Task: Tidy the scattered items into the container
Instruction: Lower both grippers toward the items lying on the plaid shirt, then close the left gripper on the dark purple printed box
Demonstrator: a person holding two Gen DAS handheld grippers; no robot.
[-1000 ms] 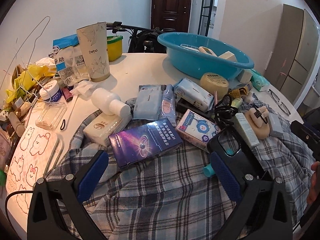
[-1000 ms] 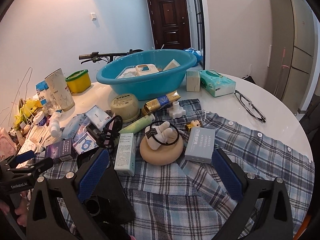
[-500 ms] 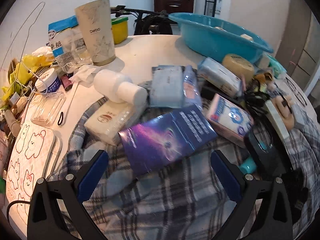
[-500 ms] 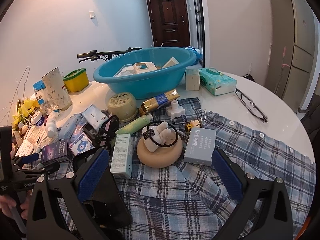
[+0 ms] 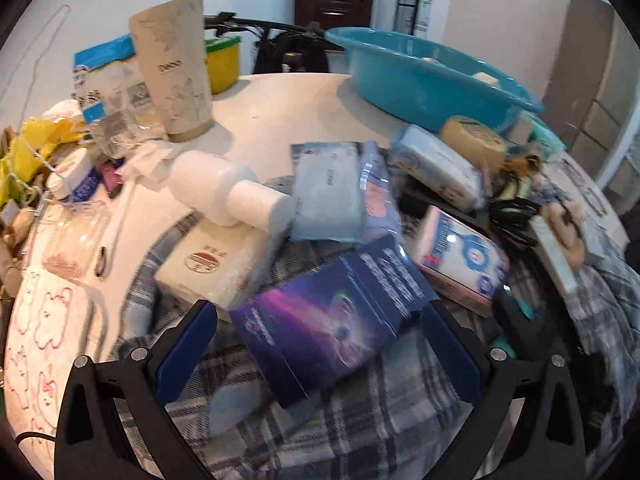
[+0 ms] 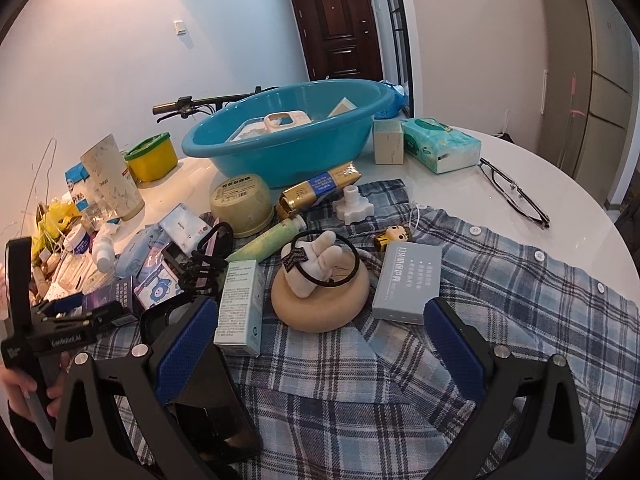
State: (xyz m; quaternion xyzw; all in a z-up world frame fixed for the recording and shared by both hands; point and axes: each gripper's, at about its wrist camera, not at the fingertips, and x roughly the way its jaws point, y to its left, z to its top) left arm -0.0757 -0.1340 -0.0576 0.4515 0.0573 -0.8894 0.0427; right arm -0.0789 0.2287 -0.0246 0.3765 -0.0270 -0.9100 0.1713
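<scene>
— Jaws on the left gripper (image 5: 316,346)?
— Wide apart around the purple box (image 5: 332,316), touching nothing; it lay on the plaid shirt (image 5: 360,432), long axis slanting toward the far right.
— Right gripper (image 6: 320,344)?
— Spread too, empty. Only its camera showed inside the blue basin (image 6: 288,132) beyond.

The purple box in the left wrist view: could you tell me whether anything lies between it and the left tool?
Nothing visible does: the purple box lies on the plaid shirt, directly between the open left tool's fingers.
</scene>
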